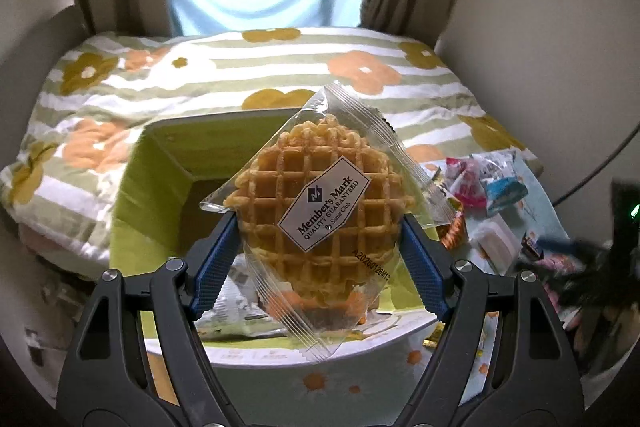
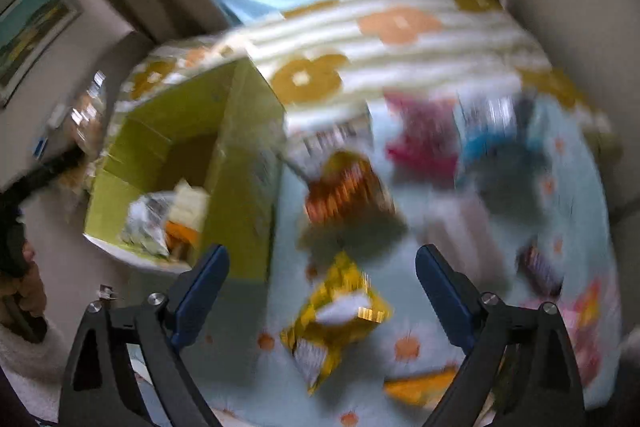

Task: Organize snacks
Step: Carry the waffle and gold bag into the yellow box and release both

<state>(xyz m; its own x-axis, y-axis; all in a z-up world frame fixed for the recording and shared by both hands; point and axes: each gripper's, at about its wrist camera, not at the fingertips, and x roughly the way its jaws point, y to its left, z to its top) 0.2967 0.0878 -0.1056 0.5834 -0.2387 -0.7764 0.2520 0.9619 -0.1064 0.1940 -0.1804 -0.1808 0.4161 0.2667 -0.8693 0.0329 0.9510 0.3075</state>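
Both views ride on the tongs and look steeply down toward the bed (image 1: 224, 67) and window. The left one hangs close over the green box (image 1: 132, 195). The right one, badly blurred, seems to sit further right, over loose snacks (image 2: 340, 311). Both share the box and bed.

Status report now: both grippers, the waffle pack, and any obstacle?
Left gripper shut on waffle pack, held above green box. Right gripper open, empty, over yellow snack bag. Box opening unobstructed; some snacks already inside.
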